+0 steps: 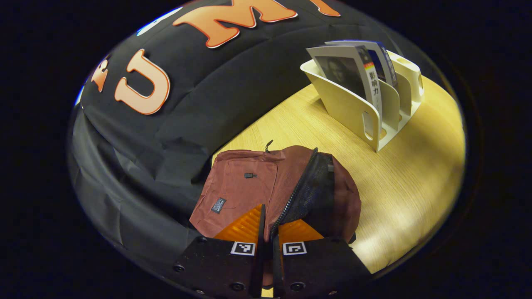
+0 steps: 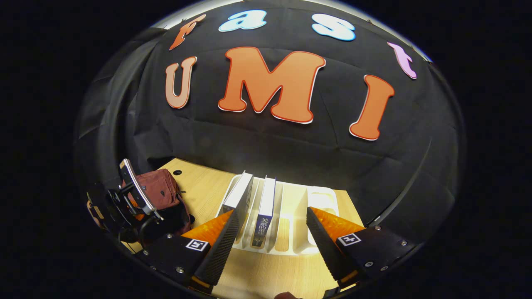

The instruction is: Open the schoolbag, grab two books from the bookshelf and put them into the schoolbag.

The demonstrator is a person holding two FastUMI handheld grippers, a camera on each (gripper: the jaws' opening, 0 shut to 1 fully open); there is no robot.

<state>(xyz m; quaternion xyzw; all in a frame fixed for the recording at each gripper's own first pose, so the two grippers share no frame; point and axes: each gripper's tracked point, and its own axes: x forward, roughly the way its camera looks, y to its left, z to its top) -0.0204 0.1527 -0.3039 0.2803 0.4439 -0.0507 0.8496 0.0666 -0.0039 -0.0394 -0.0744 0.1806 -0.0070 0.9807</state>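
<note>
While my left gripper (image 1: pixel 270 230) pinches the edge of the schoolbag's opening, my right gripper (image 2: pixel 272 222) hangs with its jaws spread wide in front of the bookshelf (image 2: pixel 291 211).

Seen from the left gripper view, the dark red schoolbag (image 1: pixel 249 182) lies on the wooden table (image 1: pixel 415 178), close to the black cloth wall. Its main zipper (image 1: pixel 297 187) is undone, and a dark mesh lining shows through the gap. My left fingers are nearly together, and the zipper edge runs down between them; I judge they are clamped on that edge, holding the bag open, though the contact itself is partly hidden.

Further back on the table stands the cream bookshelf, a slotted rack. Two books lean upright in it, side by side in neighbouring slots.

From the right gripper view, I look straight at the rack. One book (image 2: pixel 239 197) stands just by my left-hand finger, and the second book (image 2: pixel 266 205) stands between my fingers, which are not touching either. My right gripper holds nothing. Off to the left I see the schoolbag with my other gripper (image 2: pixel 133 199) on it.

As I judge it, opening the bag is done. Both books are still in the rack, so both pickups and placements remain.
</note>
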